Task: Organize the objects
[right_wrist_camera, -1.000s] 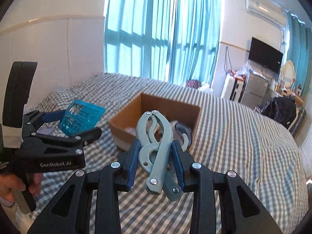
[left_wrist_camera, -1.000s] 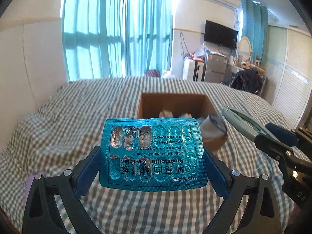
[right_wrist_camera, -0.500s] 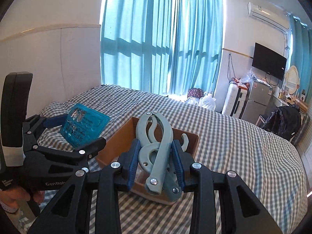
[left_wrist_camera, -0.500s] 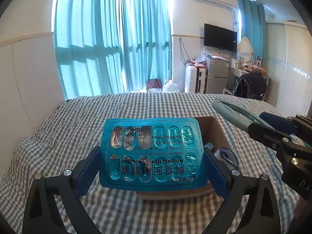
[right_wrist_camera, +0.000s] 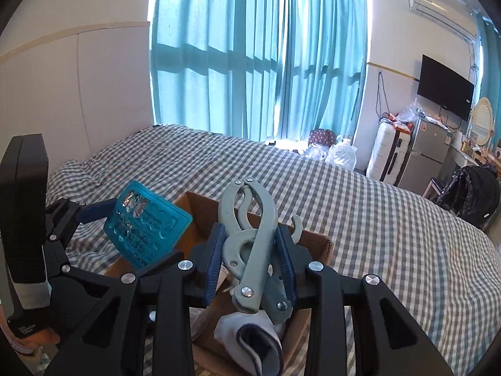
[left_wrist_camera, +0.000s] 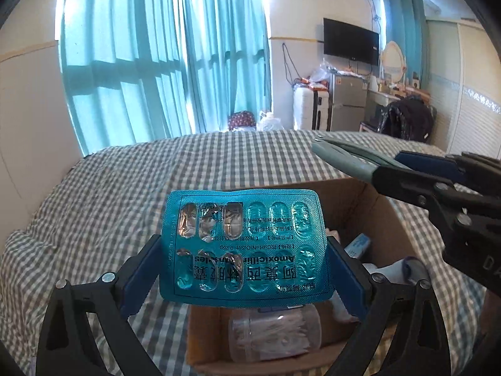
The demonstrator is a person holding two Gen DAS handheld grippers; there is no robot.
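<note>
now my left tongs (left_wrist_camera: 245,261) pinch the teal blister pack (left_wrist_camera: 244,247) by its side edges, above the near left part of the cardboard box (left_wrist_camera: 353,197) on the checked bed (left_wrist_camera: 125,188). my right tongs (right_wrist_camera: 250,258) pinch grey pliers (right_wrist_camera: 250,244) over the box.

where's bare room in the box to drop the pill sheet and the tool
The cardboard box is bare along its far wall and left side. Its near end is crowded: a clear jar at the front, a grey sock and packets on the right.
</note>
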